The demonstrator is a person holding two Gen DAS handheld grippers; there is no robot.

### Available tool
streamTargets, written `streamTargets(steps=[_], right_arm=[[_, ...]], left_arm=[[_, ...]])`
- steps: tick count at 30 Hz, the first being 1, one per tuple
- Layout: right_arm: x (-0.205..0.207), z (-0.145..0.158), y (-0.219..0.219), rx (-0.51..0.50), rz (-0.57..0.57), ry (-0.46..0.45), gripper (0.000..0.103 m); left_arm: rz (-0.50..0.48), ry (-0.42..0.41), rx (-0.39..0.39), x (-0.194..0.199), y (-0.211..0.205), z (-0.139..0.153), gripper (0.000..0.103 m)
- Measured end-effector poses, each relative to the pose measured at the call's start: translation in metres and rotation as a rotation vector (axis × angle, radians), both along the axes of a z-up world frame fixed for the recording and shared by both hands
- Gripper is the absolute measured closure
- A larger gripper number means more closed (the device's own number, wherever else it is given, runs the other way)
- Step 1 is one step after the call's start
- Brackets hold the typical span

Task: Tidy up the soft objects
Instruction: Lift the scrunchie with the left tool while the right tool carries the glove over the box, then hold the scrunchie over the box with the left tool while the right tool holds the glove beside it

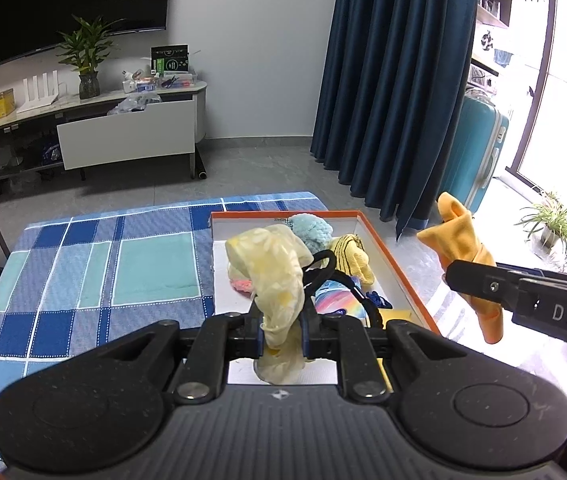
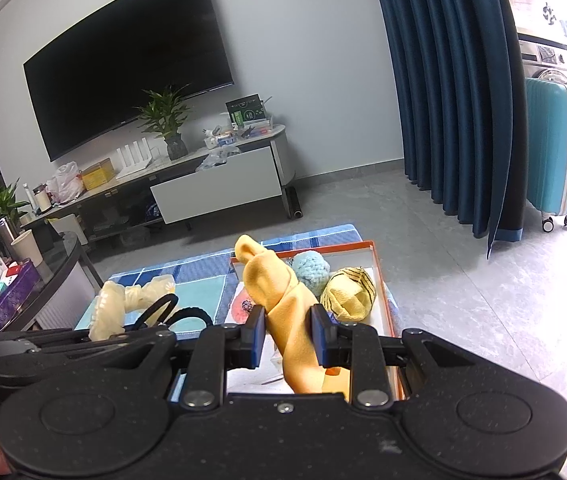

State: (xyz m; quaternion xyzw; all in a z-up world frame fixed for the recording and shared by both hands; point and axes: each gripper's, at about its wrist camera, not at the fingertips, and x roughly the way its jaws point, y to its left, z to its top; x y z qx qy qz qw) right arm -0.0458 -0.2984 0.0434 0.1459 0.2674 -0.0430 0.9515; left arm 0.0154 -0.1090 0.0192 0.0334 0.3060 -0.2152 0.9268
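So both tongs are being kept busy here. The left tongs (image 1: 282,334) are being clamped tight on a pale yellow cloth (image 1: 271,268), which is being held up over the orange-rimmed box (image 1: 399,268), with its loose end hanging down between the pads. A black hair tie (image 1: 319,264) is being seen just behind that cloth, though whether it is being carried along or just lying in the box cannot be told. The right tongs (image 2: 287,338) are being closed on an orange cloth (image 2: 279,292), gripped around its middle so one end is sticking up and the other is drooping below; from the left wrist view the same orange cloth (image 1: 459,240) is being held out past the box's right edge, above the floor. The box itself is being rested on a blue checked cover (image 1: 95,264) spread over the desk, toward its right side. Inside the box, a light blue knitted ball (image 2: 312,274) and a yellow striped sock (image 2: 349,292) are being left side by side at the far end, with a pink bit (image 1: 241,285) and a rainbow-coloured piece (image 1: 339,304) lying nearer. A teal suitcase (image 2: 555,152) is being parked by the dark blue curtain (image 2: 443,80) in the background.
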Motion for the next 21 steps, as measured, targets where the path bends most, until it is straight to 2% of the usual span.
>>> streamTargets(steps=[21], right_arm=[[0.011, -0.006, 0.001, -0.004, -0.022, 0.016, 0.072]], left_arm=[[-0.015, 0.021, 0.008, 0.014, -0.015, -0.002, 0.085]])
